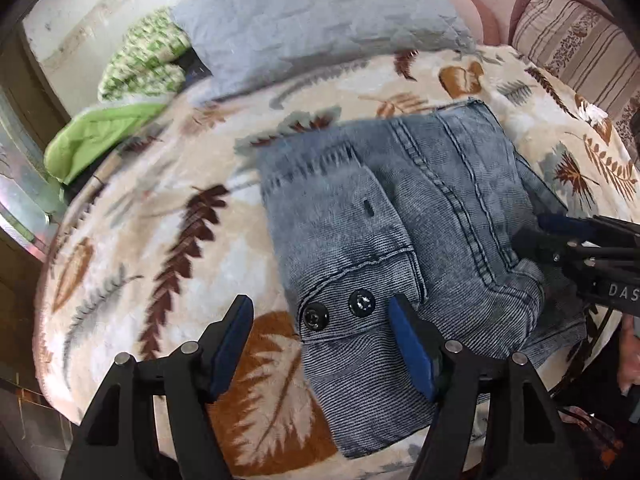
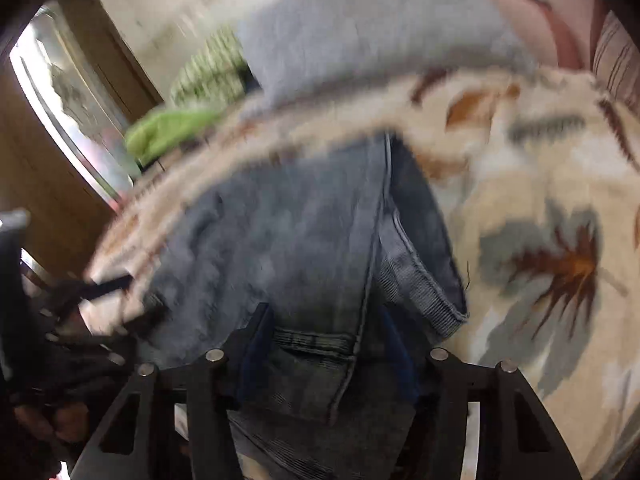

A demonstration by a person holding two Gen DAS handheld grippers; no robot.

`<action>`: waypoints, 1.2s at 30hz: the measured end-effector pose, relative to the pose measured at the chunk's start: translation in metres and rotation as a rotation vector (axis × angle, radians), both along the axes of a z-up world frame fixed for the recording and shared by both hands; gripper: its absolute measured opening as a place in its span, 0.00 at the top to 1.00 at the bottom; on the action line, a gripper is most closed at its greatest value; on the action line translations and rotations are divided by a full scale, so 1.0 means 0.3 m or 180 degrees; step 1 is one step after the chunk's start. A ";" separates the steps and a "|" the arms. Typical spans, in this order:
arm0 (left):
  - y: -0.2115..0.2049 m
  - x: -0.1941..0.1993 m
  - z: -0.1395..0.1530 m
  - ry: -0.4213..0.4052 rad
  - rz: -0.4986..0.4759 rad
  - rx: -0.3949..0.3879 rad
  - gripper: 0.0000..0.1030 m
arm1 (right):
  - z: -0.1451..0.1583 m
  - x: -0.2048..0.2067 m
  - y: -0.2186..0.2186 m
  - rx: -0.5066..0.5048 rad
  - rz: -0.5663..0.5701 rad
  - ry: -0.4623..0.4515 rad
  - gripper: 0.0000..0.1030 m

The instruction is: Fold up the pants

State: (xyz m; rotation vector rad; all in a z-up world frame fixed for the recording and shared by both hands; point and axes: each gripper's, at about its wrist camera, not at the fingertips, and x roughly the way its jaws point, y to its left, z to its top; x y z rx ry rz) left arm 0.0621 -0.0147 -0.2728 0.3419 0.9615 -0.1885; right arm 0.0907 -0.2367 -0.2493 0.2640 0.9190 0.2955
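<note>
The pants (image 1: 400,216) are faded blue jeans, folded into a thick rectangle on the leaf-print blanket (image 1: 160,240). Two black buttons on the waistband (image 1: 340,308) face me. My left gripper (image 1: 320,312) is open, its blue-padded jaws wide apart above the waistband corner, holding nothing. My right gripper (image 1: 560,232) reaches in from the right onto the jeans' edge. In the blurred right wrist view, the right gripper (image 2: 324,328) is open, its jaws straddling the folded denim (image 2: 300,240) without pinching it.
A grey pillow (image 1: 312,24) lies at the far side of the bed. Green patterned cloth (image 1: 144,60) and a green cover (image 1: 96,136) lie at far left. A striped cushion (image 1: 576,48) is at far right. A wooden door frame (image 2: 92,92) stands on the left.
</note>
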 end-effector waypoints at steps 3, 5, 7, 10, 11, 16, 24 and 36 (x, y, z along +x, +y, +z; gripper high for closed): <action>0.046 0.053 -0.026 0.0267 0.0129 -0.0330 0.22 | -0.004 0.008 -0.022 0.0127 -0.0032 0.0040 0.46; 0.084 0.078 -0.033 0.0500 0.0274 -0.0569 0.19 | -0.001 0.007 -0.030 0.0185 -0.0062 0.0046 0.46; 0.095 0.080 -0.020 0.0558 0.0283 -0.0629 0.19 | 0.027 0.006 -0.021 0.0109 -0.0054 0.0007 0.46; 0.067 0.064 0.053 0.0272 0.0141 -0.0474 0.20 | 0.104 -0.008 -0.019 -0.0008 -0.0087 -0.0253 0.46; 0.056 0.062 0.097 0.0108 0.0089 -0.0478 0.20 | 0.134 -0.013 -0.019 0.0025 -0.0082 -0.0345 0.46; -0.003 0.131 0.223 -0.0261 -0.0014 -0.0422 0.20 | 0.214 0.047 -0.022 0.0072 -0.0061 -0.0615 0.46; -0.035 0.352 -0.073 0.0563 0.0312 -0.0277 0.15 | 0.007 0.221 -0.069 0.0342 -0.0227 0.0090 0.45; 0.001 0.371 -0.106 0.0494 0.0327 -0.0458 0.00 | 0.005 0.241 -0.047 0.0238 -0.0230 0.0114 0.44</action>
